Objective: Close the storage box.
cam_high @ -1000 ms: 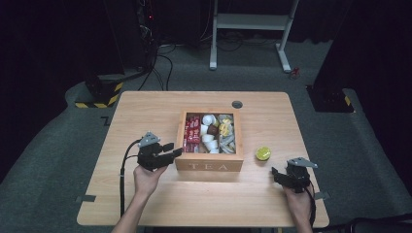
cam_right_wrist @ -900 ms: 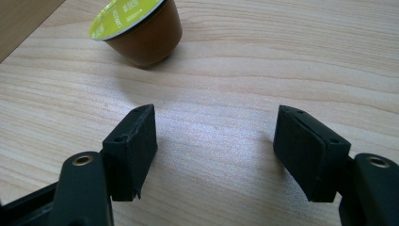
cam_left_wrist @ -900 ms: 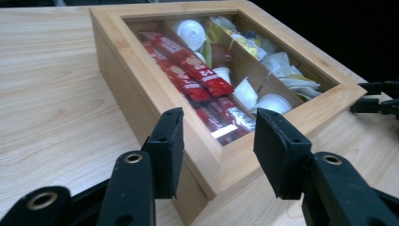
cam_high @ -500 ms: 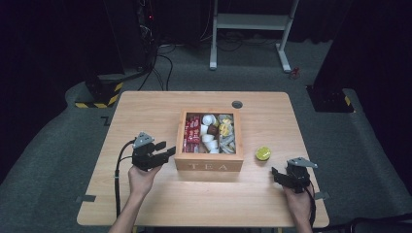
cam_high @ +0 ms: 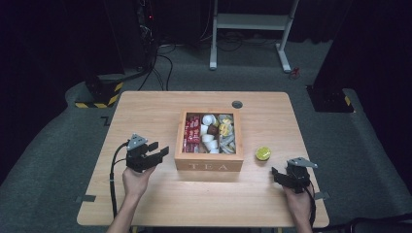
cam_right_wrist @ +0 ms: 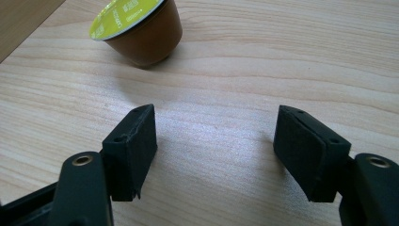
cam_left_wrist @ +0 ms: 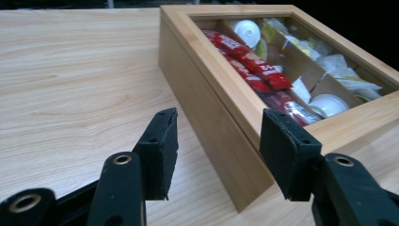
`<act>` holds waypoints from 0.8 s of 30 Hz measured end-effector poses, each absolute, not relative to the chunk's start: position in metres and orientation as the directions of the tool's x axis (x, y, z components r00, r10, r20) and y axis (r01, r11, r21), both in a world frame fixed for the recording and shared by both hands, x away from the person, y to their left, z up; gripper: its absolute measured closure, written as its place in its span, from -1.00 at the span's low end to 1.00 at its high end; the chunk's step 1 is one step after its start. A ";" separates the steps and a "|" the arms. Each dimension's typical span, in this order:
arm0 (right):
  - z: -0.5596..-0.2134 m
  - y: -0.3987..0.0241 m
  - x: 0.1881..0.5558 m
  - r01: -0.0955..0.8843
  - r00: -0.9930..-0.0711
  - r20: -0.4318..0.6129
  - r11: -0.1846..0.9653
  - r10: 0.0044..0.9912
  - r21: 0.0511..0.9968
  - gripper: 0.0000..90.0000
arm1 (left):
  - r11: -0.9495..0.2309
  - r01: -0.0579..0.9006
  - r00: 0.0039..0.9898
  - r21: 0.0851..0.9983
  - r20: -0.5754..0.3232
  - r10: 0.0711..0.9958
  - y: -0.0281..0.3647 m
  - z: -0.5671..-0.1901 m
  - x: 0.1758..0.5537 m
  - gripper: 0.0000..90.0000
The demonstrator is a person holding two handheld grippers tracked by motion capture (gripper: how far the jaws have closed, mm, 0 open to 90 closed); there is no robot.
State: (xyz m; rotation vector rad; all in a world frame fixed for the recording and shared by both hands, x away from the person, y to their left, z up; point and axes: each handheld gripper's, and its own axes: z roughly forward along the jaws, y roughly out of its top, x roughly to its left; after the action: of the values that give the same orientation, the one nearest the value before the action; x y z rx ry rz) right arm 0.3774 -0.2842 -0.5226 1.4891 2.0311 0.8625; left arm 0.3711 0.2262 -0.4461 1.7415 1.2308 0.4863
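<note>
High view: wooden tea box [cam_high: 209, 162] sits mid-frame and the coffee capsule [cam_high: 263, 153] just right of it. My left gripper [cam_high: 158, 153], jaws just opening and empty, aims level at the box's left wall; a push could shove it. My right gripper [cam_high: 278, 175], lower right, gapes empty, pointing toward the capsule.

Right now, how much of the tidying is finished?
Most looks done: the wooden tea box already holds sachets and cups. In hand: nothing; the left gripper, its jaws just opened, and the right gripper are empty. Left: probably the coffee capsule beside the box.
</note>
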 end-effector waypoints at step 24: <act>-0.523 -0.284 0.378 0.655 -0.296 -0.010 0.211 0.955 0.725 -0.33 | -0.094 0.557 0.316 0.825 -0.106 0.943 0.254 -0.473 0.355 -0.10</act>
State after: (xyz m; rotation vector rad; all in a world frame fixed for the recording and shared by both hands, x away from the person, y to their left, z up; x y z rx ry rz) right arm 0.3779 -0.2841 -0.5227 1.4888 2.0299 0.8629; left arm 0.3547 0.2538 -0.4729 1.7662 1.3482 0.5954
